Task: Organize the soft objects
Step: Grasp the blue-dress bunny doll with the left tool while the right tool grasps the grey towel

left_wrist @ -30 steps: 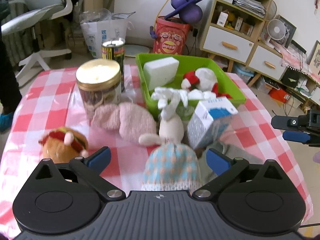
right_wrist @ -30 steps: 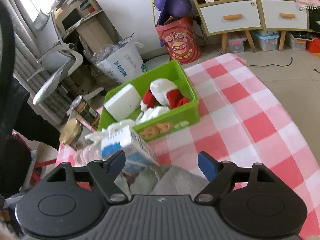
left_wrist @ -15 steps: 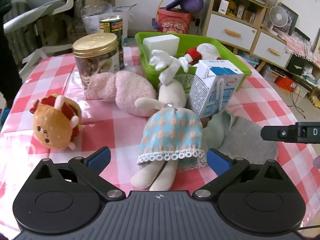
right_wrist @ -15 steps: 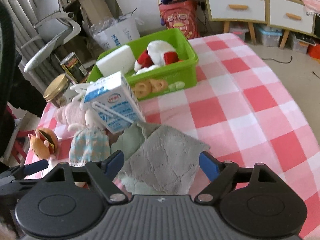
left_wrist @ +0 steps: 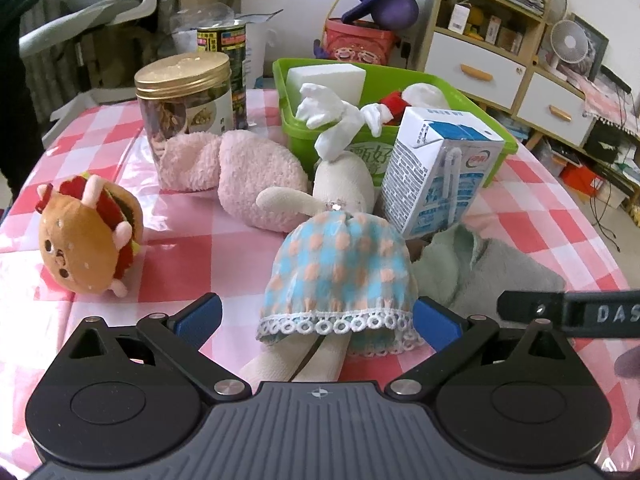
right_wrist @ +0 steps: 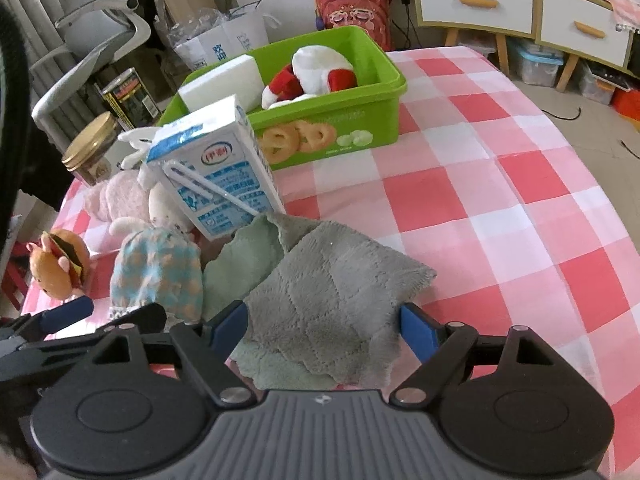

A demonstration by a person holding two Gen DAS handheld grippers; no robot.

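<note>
On the checked table [right_wrist: 500, 168], near its front edge, we've got our left gripper [left_wrist: 316, 316] low over the rabbit doll [left_wrist: 340, 248], tongs spread apart either side of her lace hem, pads not pressing. She lies lengthwise away from us: legs toward the front edge and tucked under our tool, head and white ears toward the green bin [left_wrist: 496, 136] at the back. Her face we cannot make out; the blue-and-orange dress covers her middle.

Our right gripper [right_wrist: 324, 324] straddles the grey towel [right_wrist: 332, 300], tongs wide apart, blue pads flanking the cloth at its near end; we can't tell whether they touch it. The towel is crumpled, one corner pointing toward the right edge, its near part cut off behind the tool. A green cloth [right_wrist: 240, 264] is bunched against it, just beside the doll.

Upright behind both stands a milk carton [left_wrist: 440, 176], hiding part of the bin's front wall. Inside the bin: a white sponge block [right_wrist: 224, 88] and a red-and-white plush [right_wrist: 316, 72]. Left of the doll, a pink plush [left_wrist: 248, 176] lies flopped against a gold-lidded jar [left_wrist: 184, 104], and a burger plush [left_wrist: 88, 236] sits toward the left edge.
</note>
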